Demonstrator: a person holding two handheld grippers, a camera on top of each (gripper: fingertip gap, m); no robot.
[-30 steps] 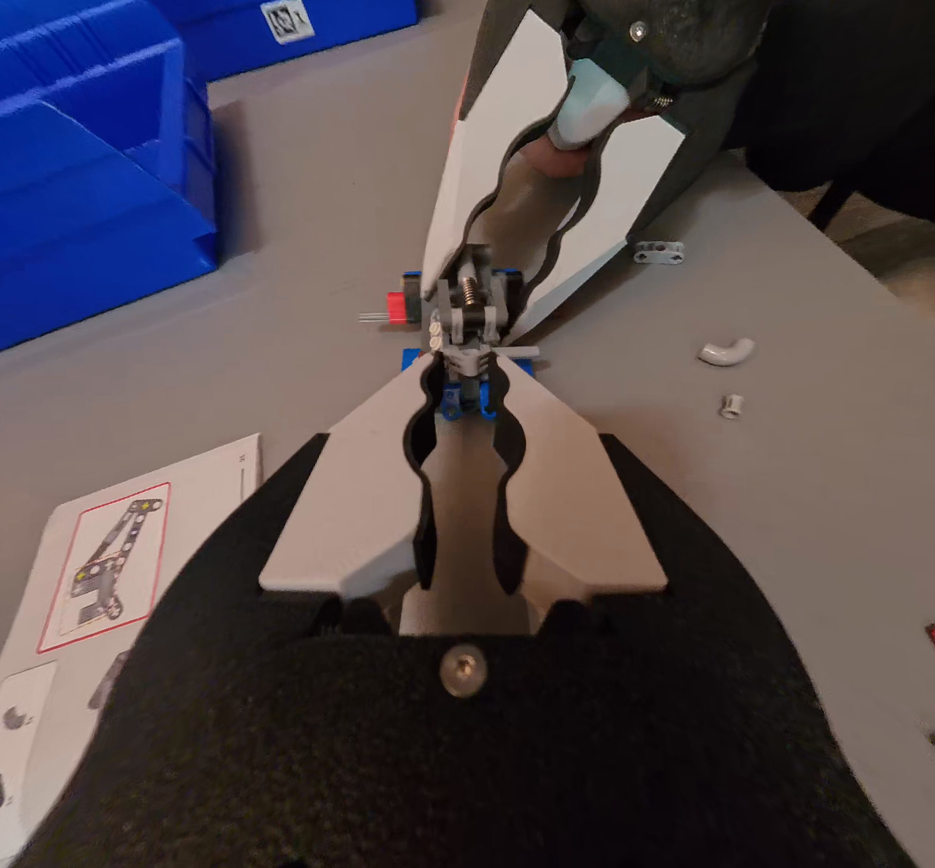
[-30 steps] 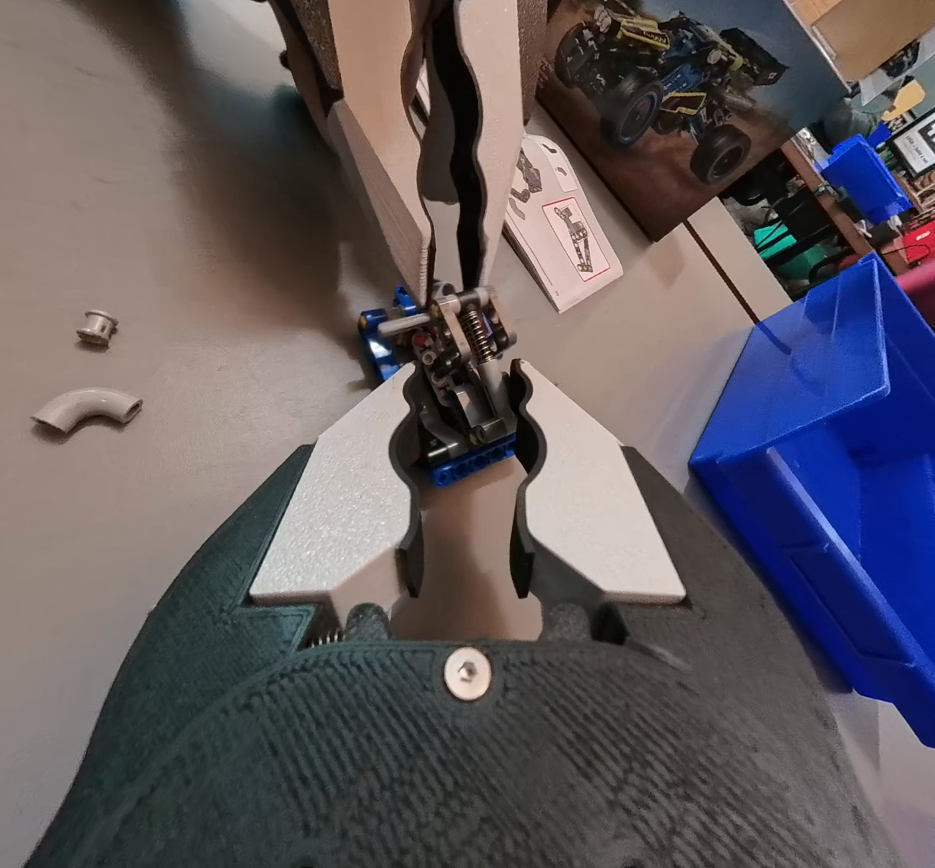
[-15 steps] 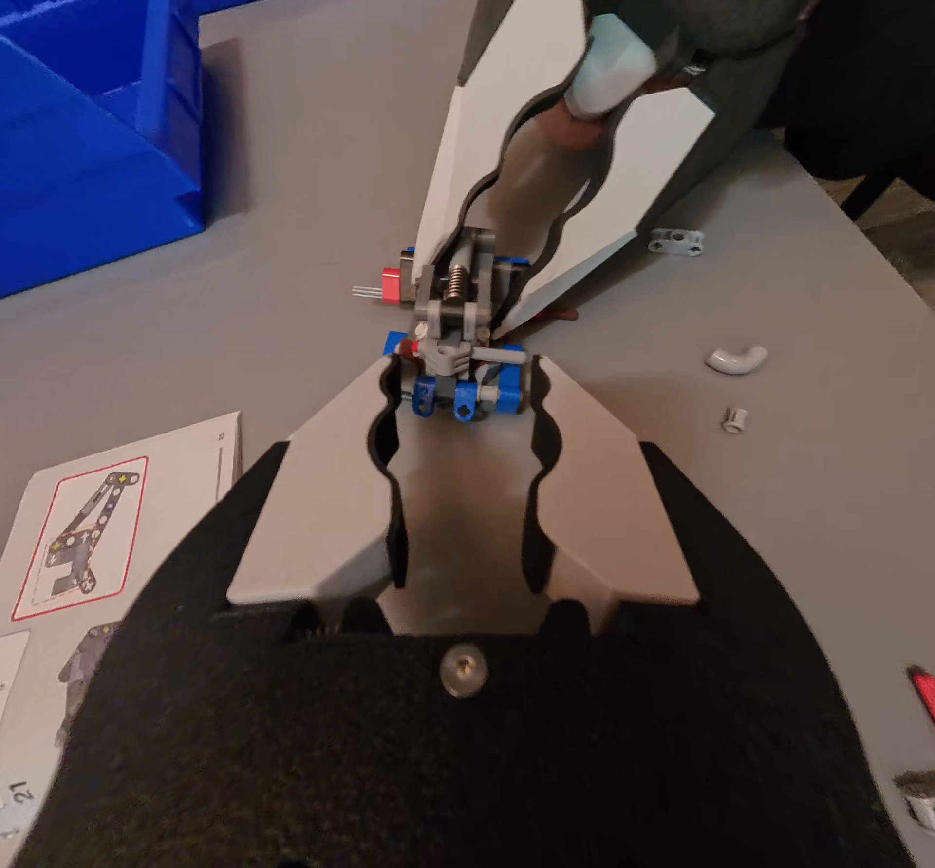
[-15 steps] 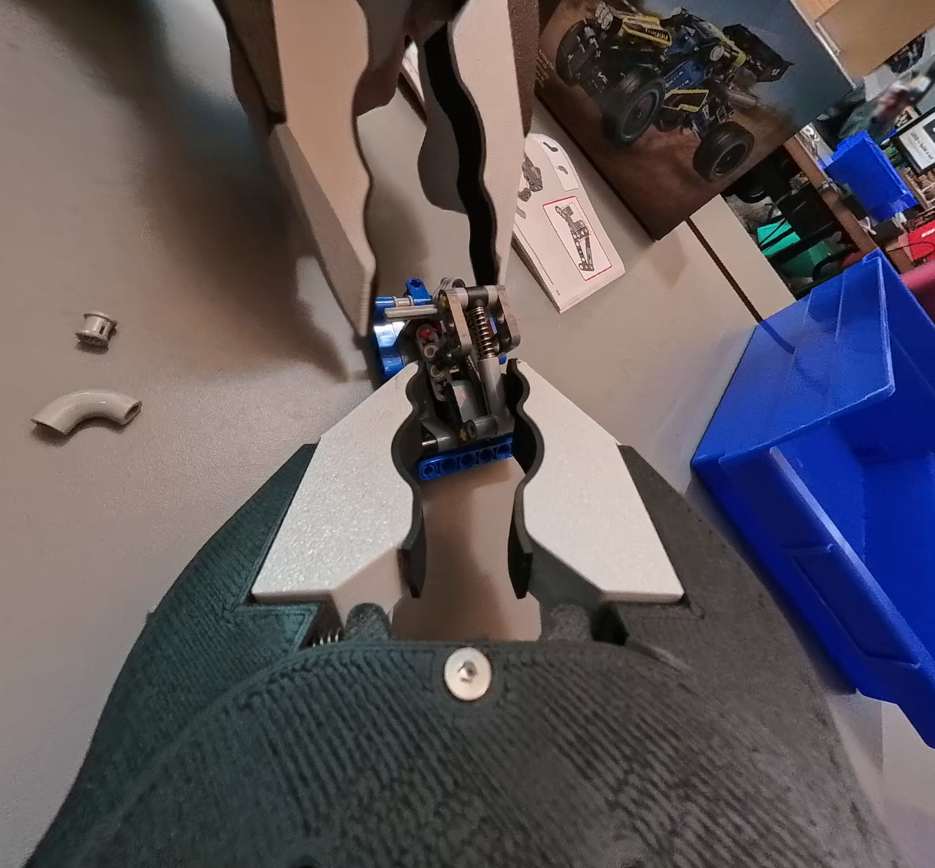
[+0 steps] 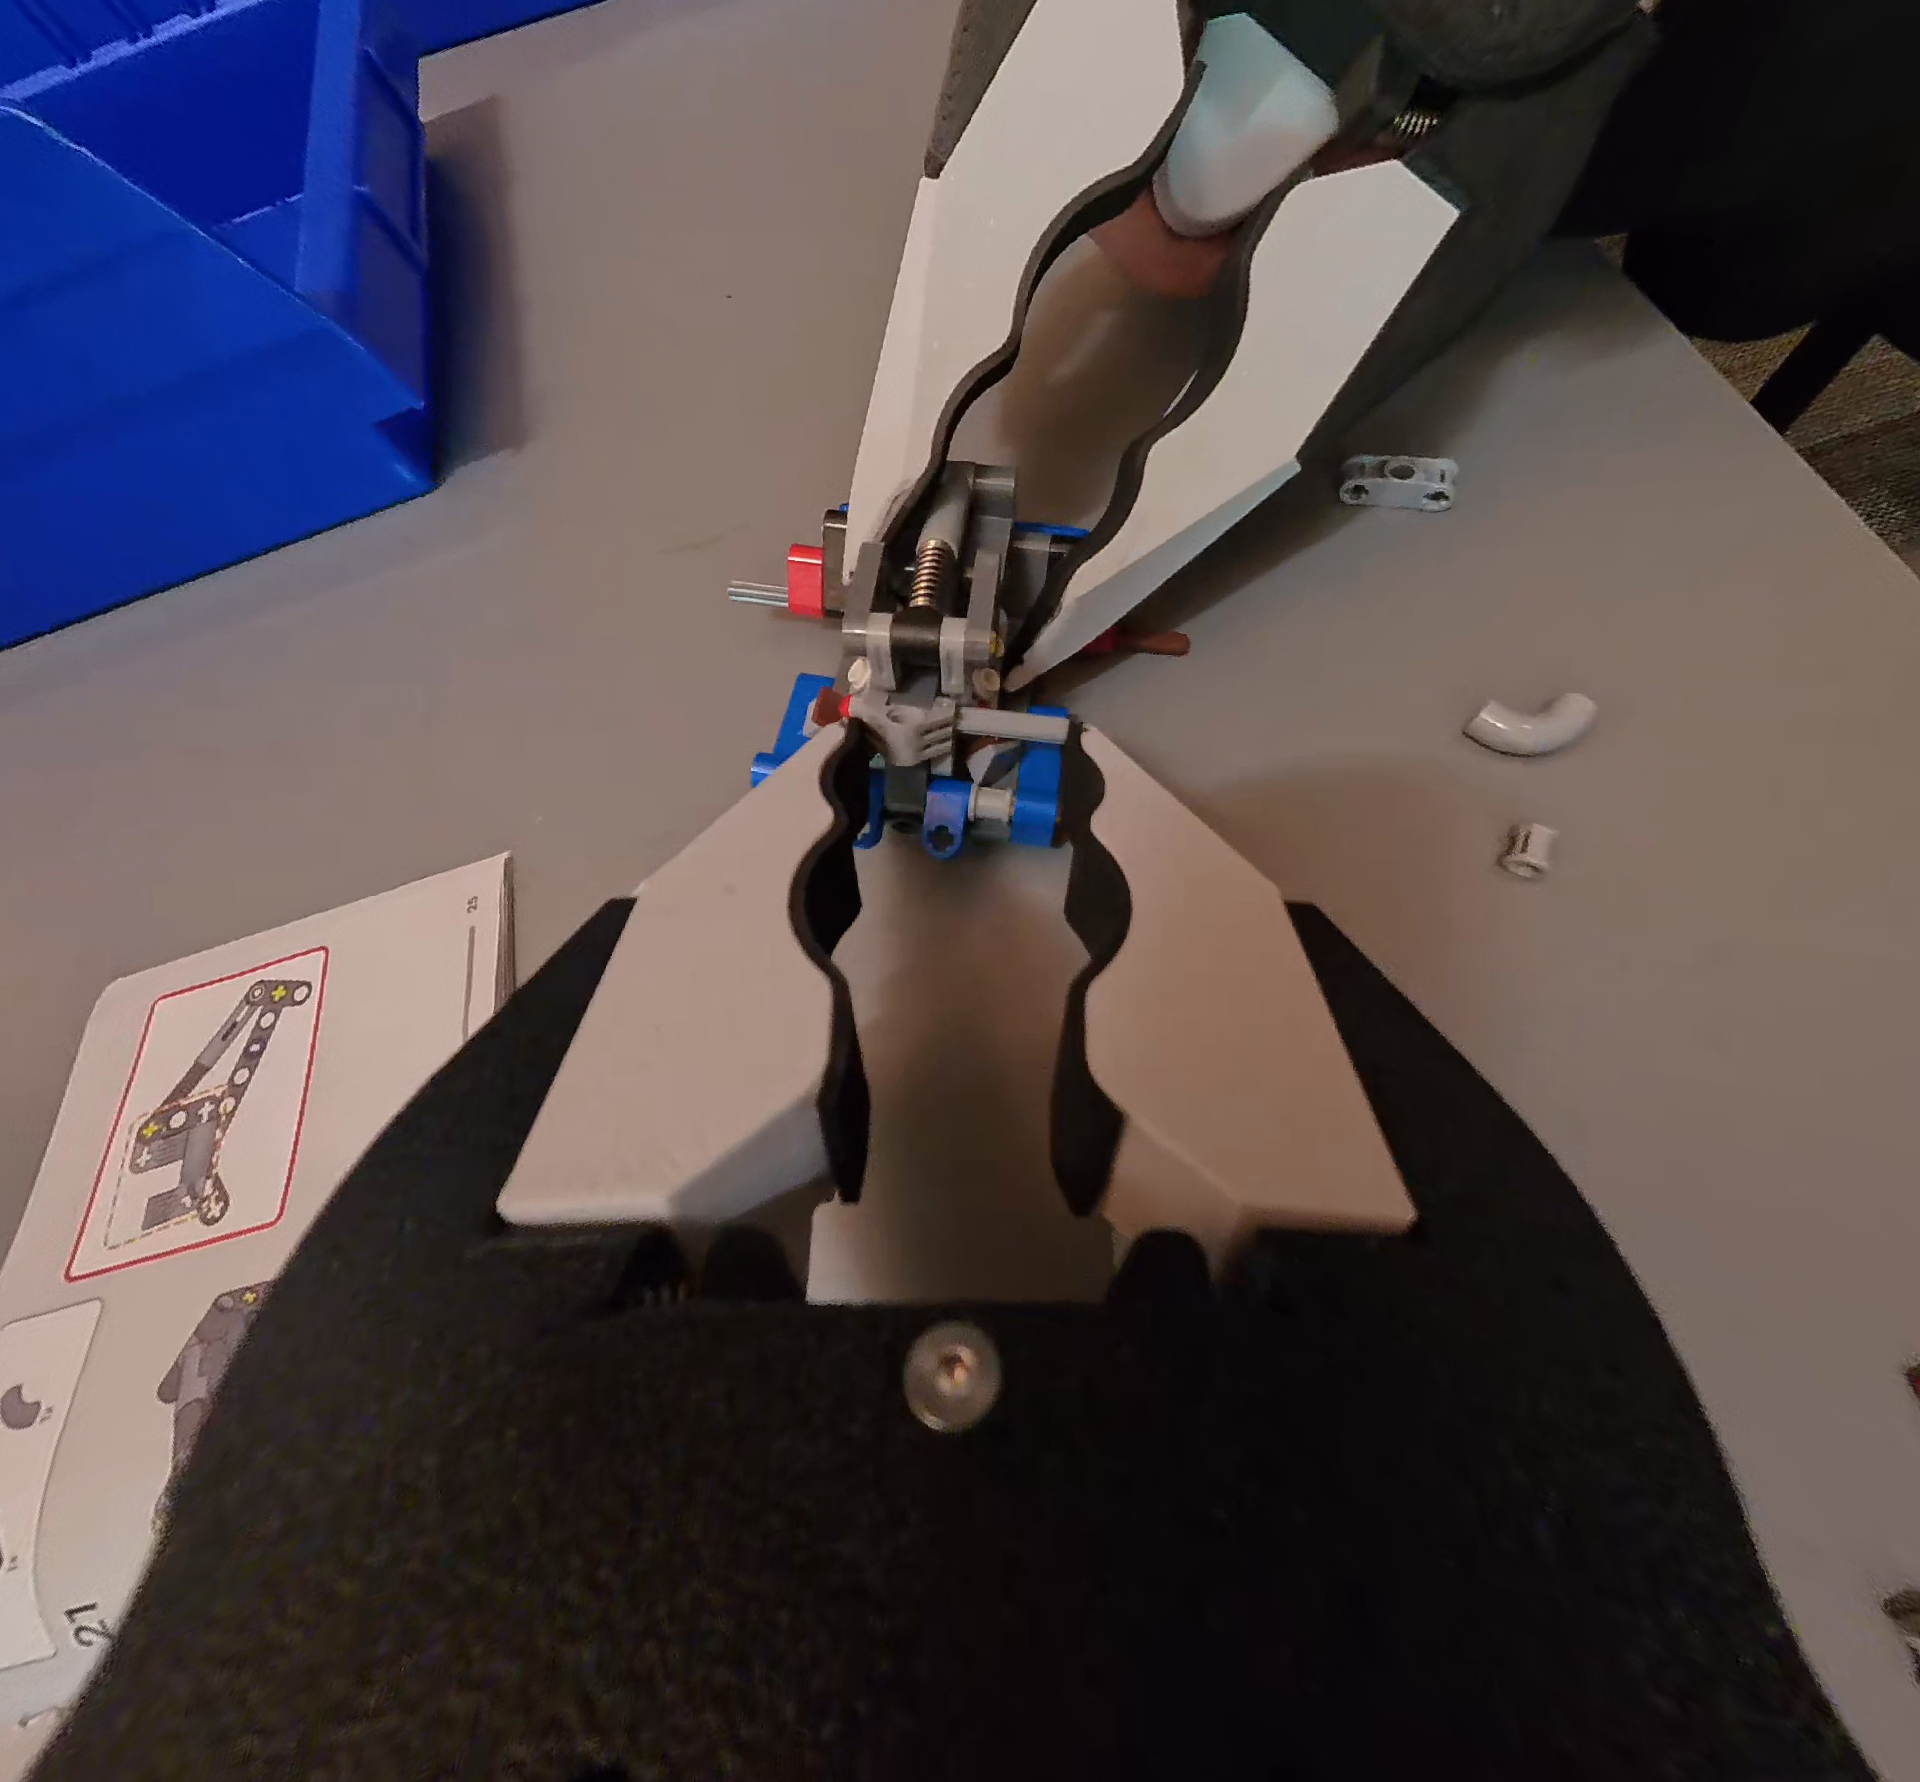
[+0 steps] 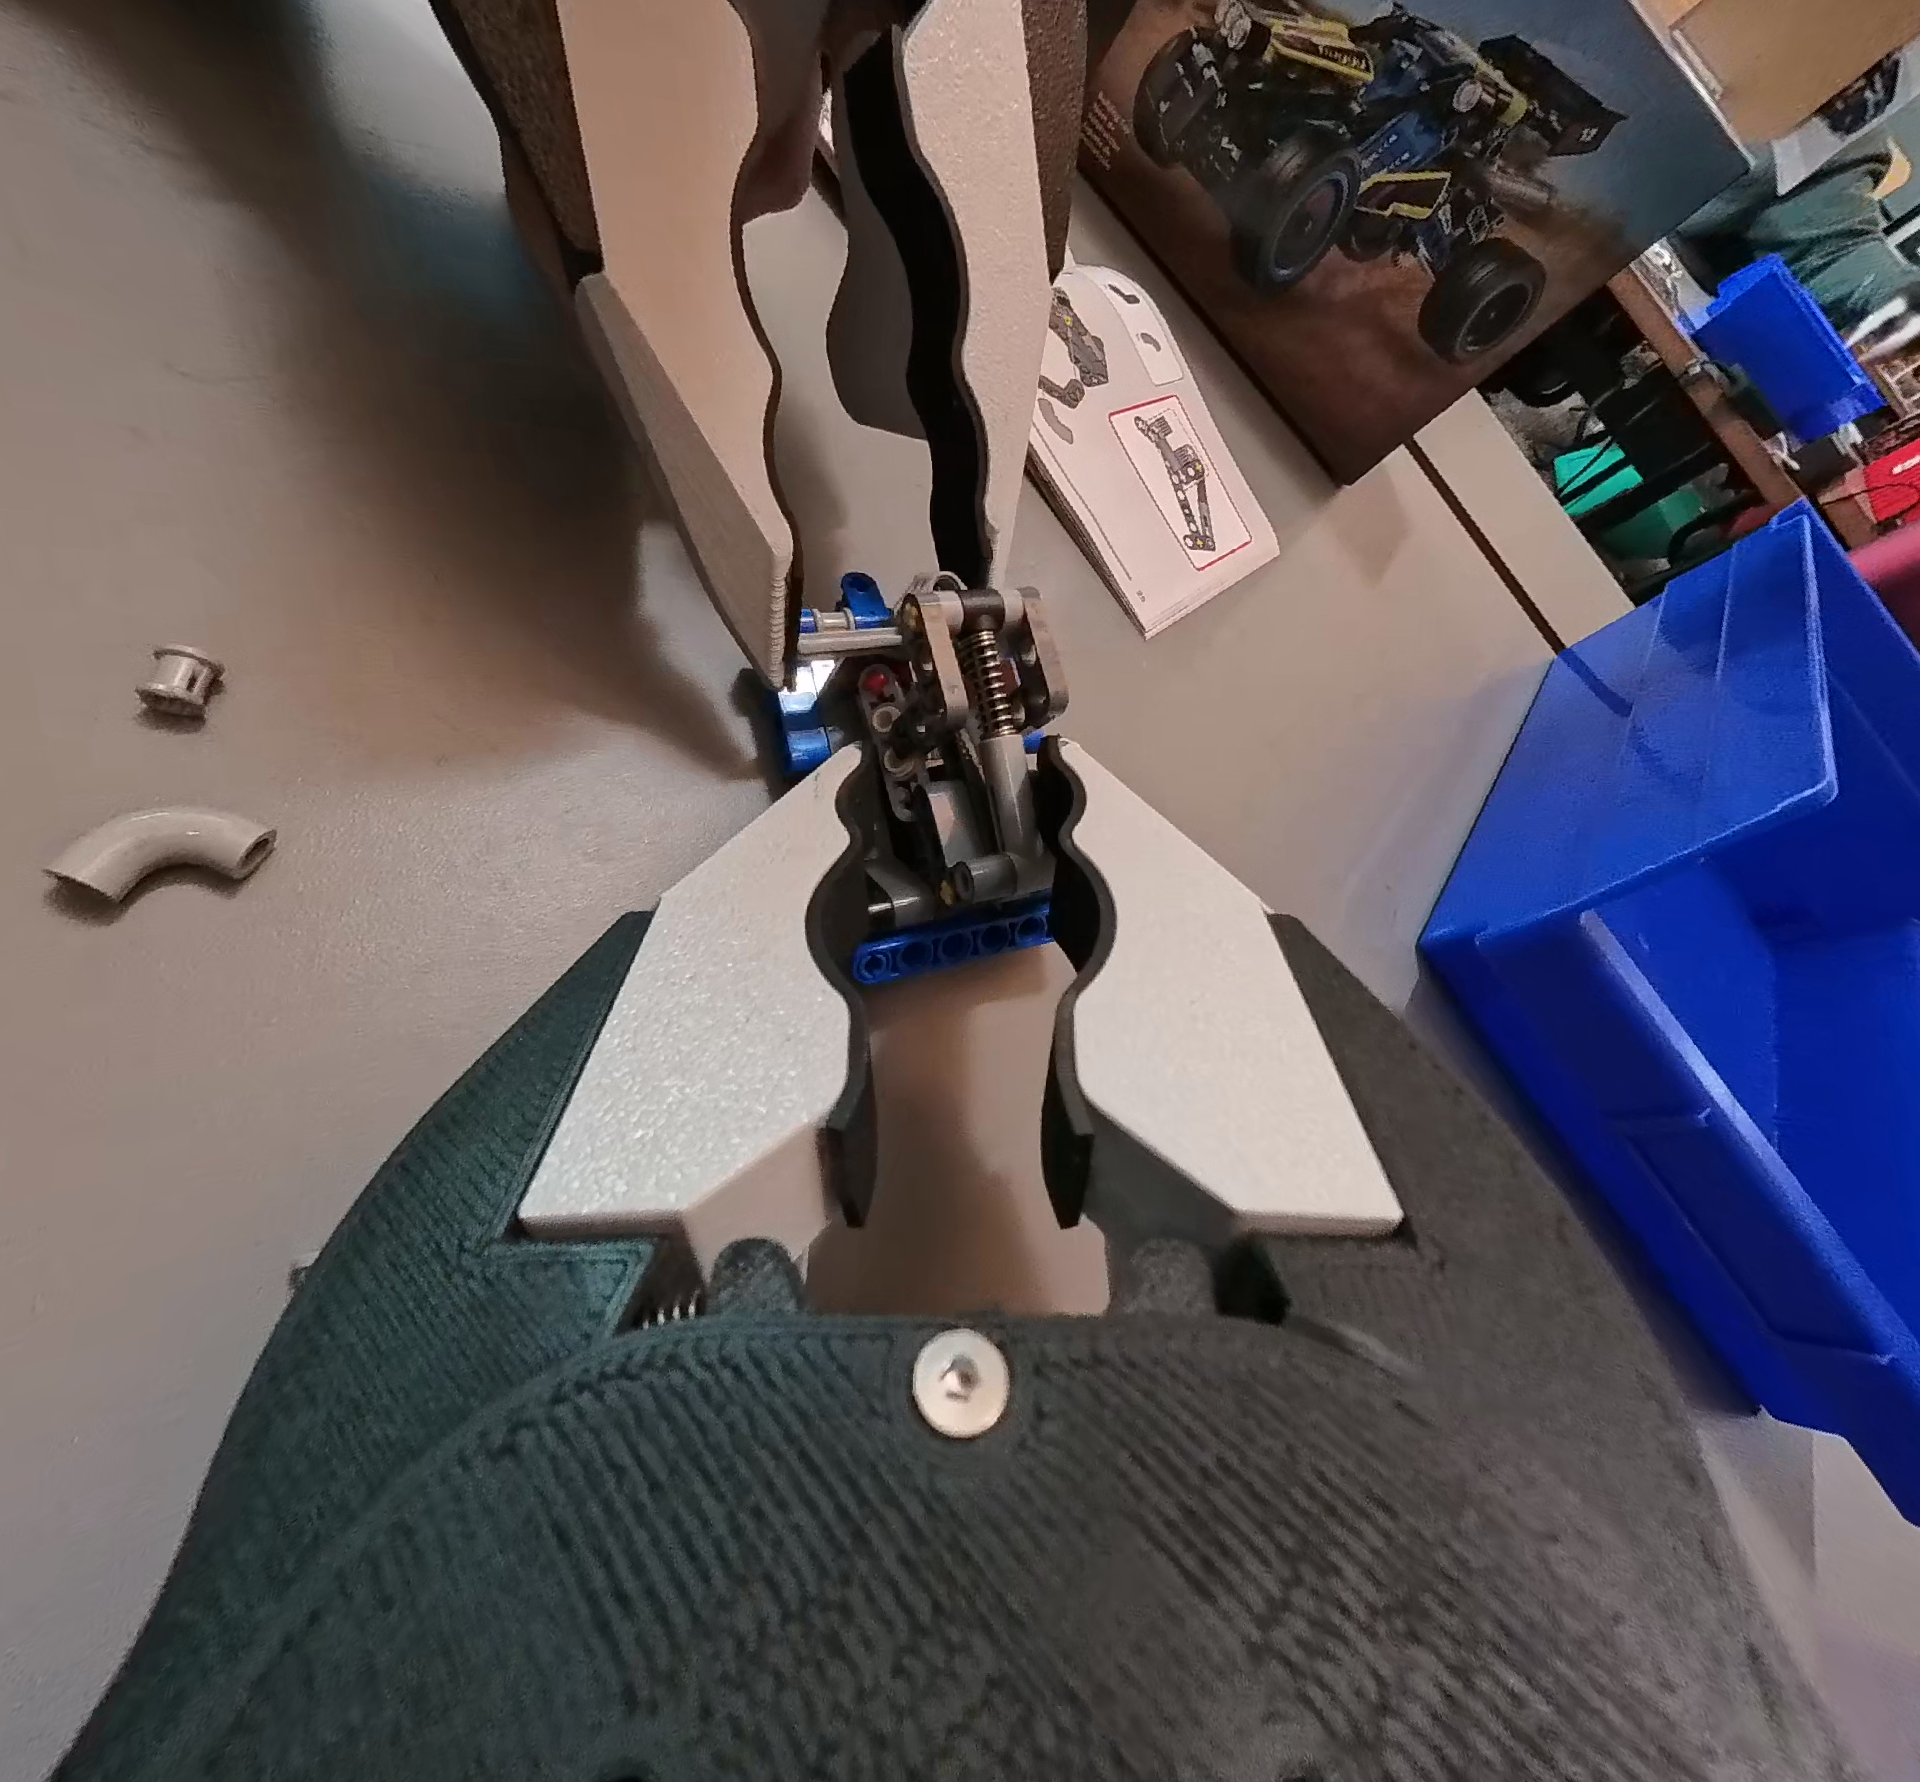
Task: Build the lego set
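Left gripper (image 5: 951, 776), black body with pale grey fingers: jaws set around the near blue end of the small blue-and-grey plastic brick assembly with a coil spring (image 5: 930, 662). One finger touches the tip of a light grey axle sticking out sideways, the other sits against the grey connector; can't tell if the pads really press

Right gripper (image 6: 961, 839), dark green body: jaws closed on the far end of the same assembly, black pads pressed on both sides of the grey frame above a blue holed beam. Assembly sits on the grey table (image 5: 623, 382), between the two grippers

Near left: open white instruction booklet (image 5: 239, 1088). Right of the assembly, loose on the table: short grey bushing (image 5: 1527, 847), curved pale grey tube piece (image 5: 1527, 724), further out a small grey holed connector (image 5: 1397, 482)

Far left: blue plastic storage bins (image 5: 208, 278), one carrying a white tag. Right wrist view also shows a printed cardboard set box with a buggy picture (image 6: 1403, 122) standing behind the booklet
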